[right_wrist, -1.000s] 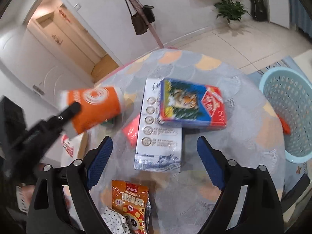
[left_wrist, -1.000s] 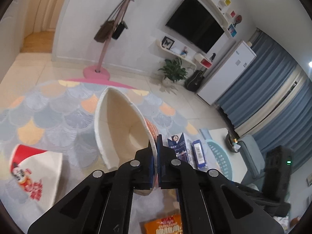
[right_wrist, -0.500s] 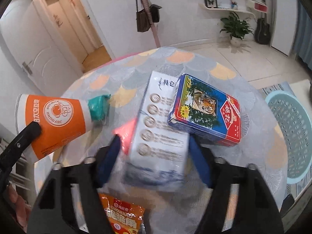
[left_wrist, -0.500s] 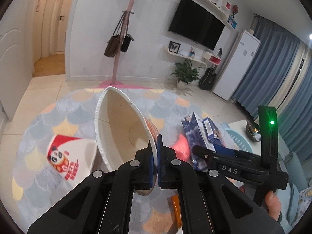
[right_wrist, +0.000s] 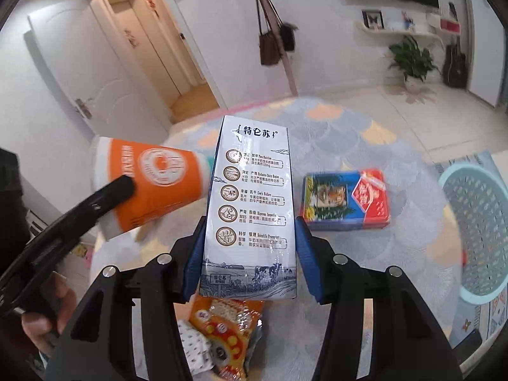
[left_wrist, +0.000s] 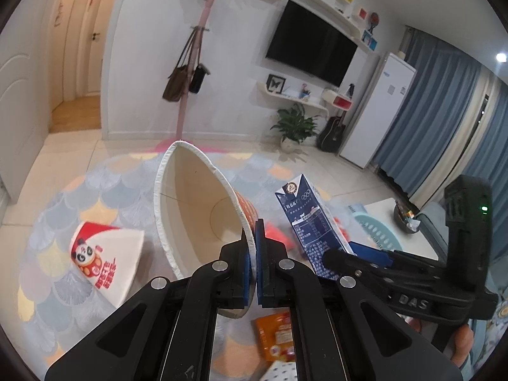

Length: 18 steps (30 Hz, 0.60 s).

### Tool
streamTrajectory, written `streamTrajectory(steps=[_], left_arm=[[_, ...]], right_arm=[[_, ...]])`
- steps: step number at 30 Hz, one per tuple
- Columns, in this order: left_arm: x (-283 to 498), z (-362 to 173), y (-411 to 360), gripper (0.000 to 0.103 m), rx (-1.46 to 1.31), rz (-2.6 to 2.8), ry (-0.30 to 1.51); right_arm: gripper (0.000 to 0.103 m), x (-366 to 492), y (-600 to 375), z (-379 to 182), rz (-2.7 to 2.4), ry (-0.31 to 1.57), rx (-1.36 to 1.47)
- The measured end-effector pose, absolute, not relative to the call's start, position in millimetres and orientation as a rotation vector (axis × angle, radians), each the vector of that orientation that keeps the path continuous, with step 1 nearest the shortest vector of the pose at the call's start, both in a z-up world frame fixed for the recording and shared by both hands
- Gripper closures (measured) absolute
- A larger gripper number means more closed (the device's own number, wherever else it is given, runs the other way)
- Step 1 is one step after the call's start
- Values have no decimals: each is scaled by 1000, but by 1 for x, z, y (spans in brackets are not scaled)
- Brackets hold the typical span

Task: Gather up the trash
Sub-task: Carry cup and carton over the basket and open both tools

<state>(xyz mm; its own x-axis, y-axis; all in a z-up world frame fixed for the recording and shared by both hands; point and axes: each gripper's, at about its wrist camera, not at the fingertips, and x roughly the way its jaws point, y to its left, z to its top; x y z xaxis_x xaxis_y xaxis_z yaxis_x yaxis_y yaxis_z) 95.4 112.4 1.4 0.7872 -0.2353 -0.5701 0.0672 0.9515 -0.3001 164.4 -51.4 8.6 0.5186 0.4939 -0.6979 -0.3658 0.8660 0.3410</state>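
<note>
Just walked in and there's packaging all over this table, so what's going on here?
A person is clearing trash with a handheld gripper in each hand. The left gripper is shut on the rim of an orange paper cup, held above the table. The right gripper is clamped on a milk carton, also lifted. A tiger-print box and a snack packet lie on the table; a light blue basket waits at the right.
</note>
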Motion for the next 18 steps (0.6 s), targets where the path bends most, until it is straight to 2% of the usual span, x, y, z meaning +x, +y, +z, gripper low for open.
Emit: streamTrajectory(steps=[9,18], left_arm=[[103,39,57,102,-213,-287,596],[132,55,-43,102,-117,-431,623]], right_arm=[[53,148,-108,63,382,695,152],[53,157,-206,57,178,664,234]])
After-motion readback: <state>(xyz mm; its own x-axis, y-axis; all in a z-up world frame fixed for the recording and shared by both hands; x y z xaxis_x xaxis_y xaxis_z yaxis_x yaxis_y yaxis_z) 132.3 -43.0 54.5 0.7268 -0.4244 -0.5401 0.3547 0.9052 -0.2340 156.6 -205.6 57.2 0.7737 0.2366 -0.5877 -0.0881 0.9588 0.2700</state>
